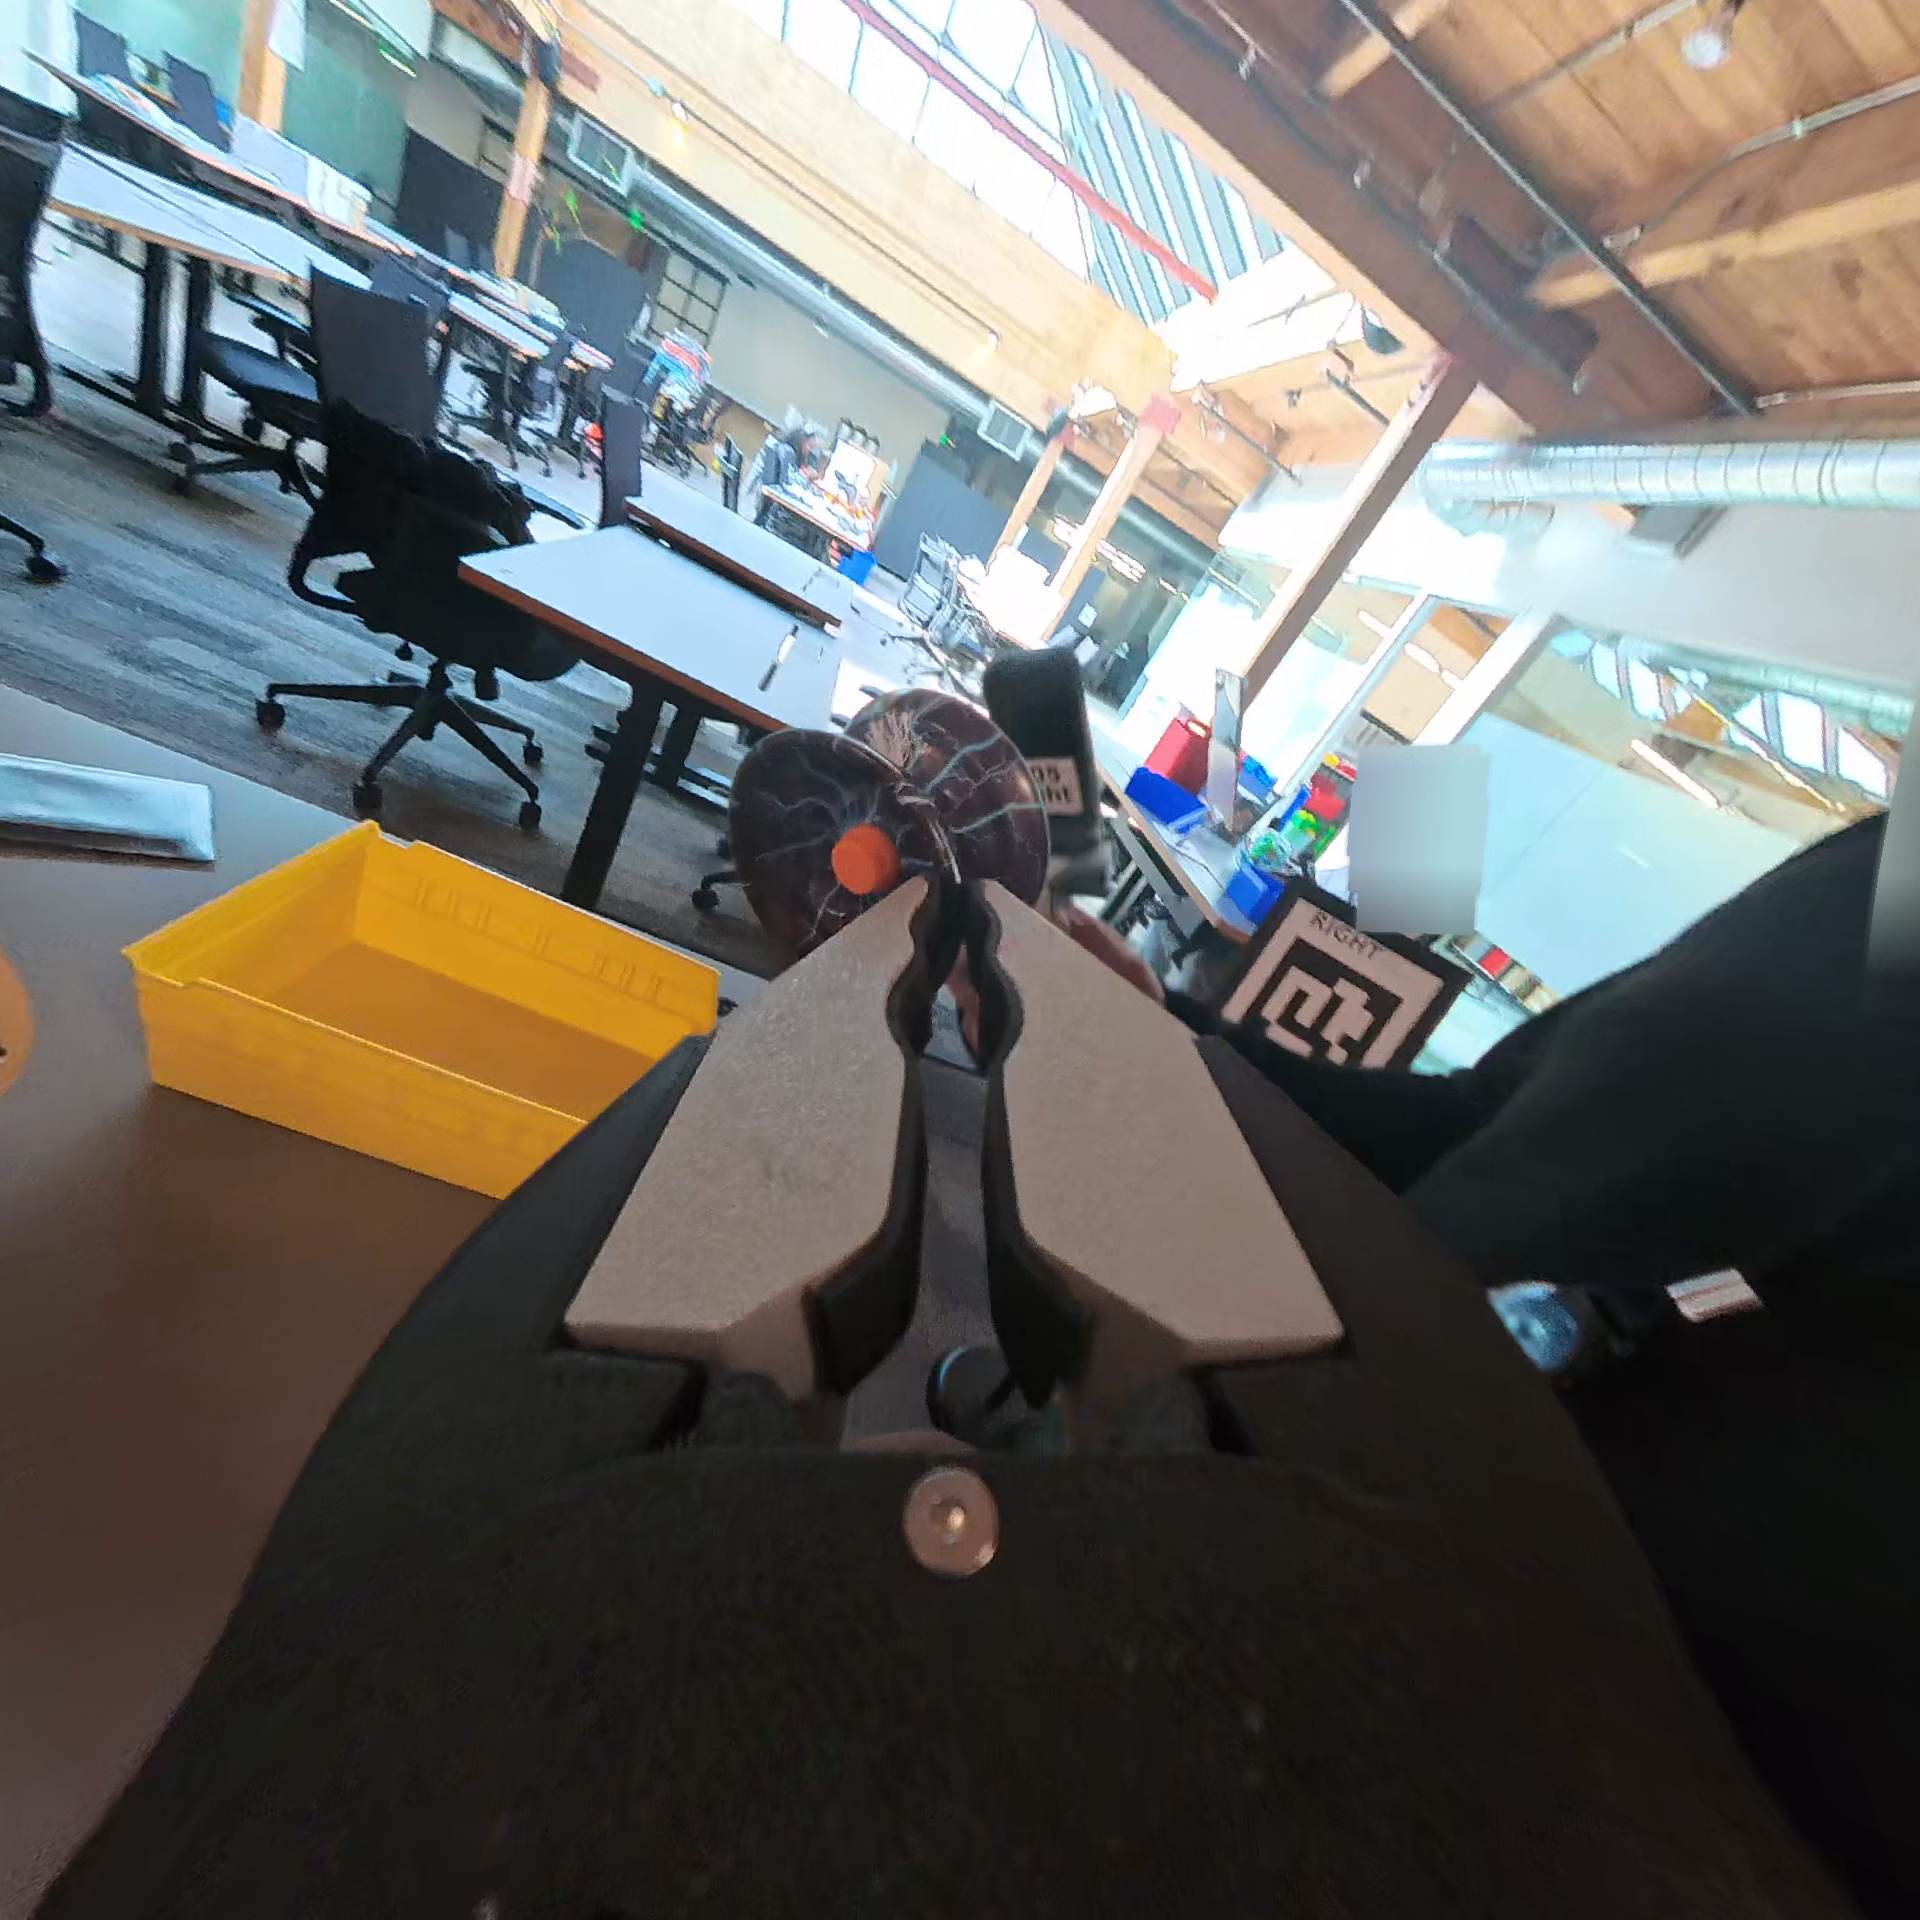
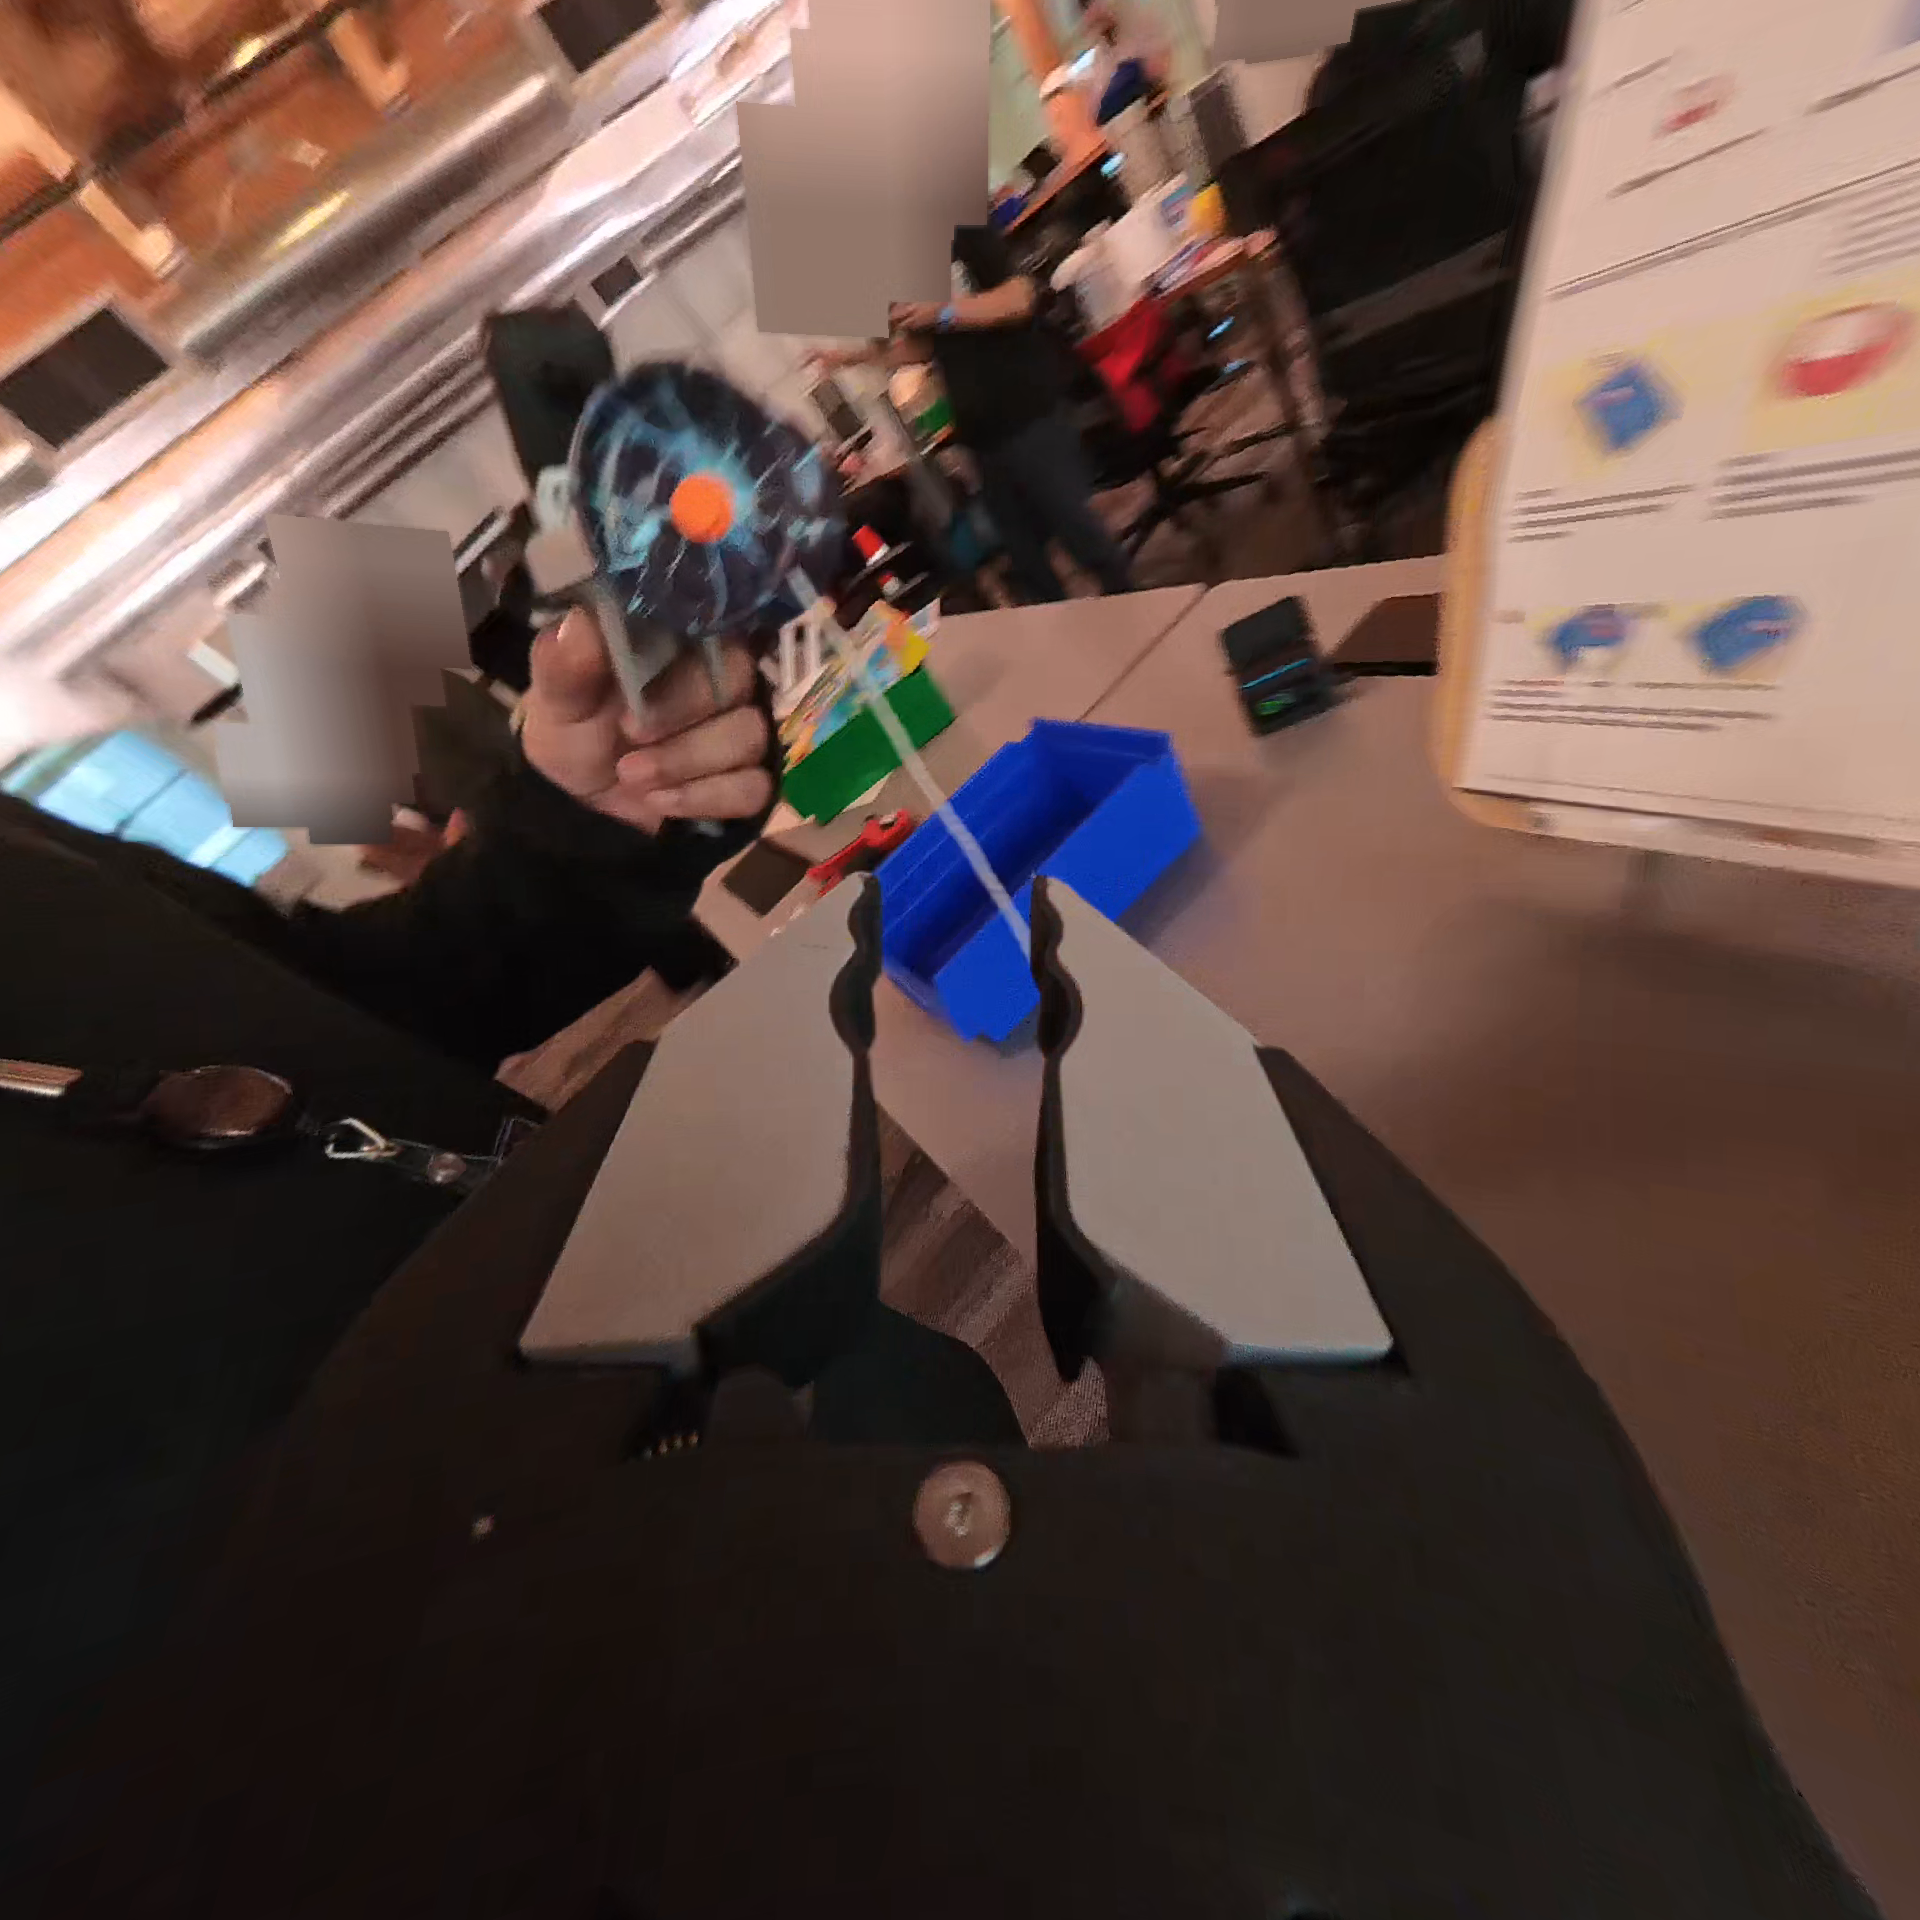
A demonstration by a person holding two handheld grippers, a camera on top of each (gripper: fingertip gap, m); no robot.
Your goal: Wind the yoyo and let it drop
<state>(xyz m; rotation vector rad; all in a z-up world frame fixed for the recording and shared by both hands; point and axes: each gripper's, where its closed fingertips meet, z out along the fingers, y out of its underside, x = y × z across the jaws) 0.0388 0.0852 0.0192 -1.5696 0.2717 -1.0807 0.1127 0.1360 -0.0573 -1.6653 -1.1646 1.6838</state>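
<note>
The yoyo (image 1: 883, 810) is dark with pale blue streaks and an orange hub. My left gripper (image 1: 951, 899) is shut on its lower edge and holds it up in the air. In the right wrist view the yoyo (image 2: 696, 509) is blurred, held by the left gripper (image 2: 670, 665) in a person's hand (image 2: 644, 738). A white string (image 2: 914, 779) runs from the yoyo down to the inner side of my right gripper's right finger. My right gripper (image 2: 956, 904) has its jaws apart. It also shows behind the yoyo in the left wrist view (image 1: 1039, 748).
A yellow bin (image 1: 416, 997) sits on the dark table (image 1: 156, 1299) to the left. A blue bin (image 2: 1039, 831), a green box (image 2: 873, 717), a red tool (image 2: 862, 842) and a black device (image 2: 1278, 665) lie on tables ahead. A picture board (image 2: 1714, 416) stands at right. People stand behind. Some 12 centimetres of space lies between my two pairs of fingers.
</note>
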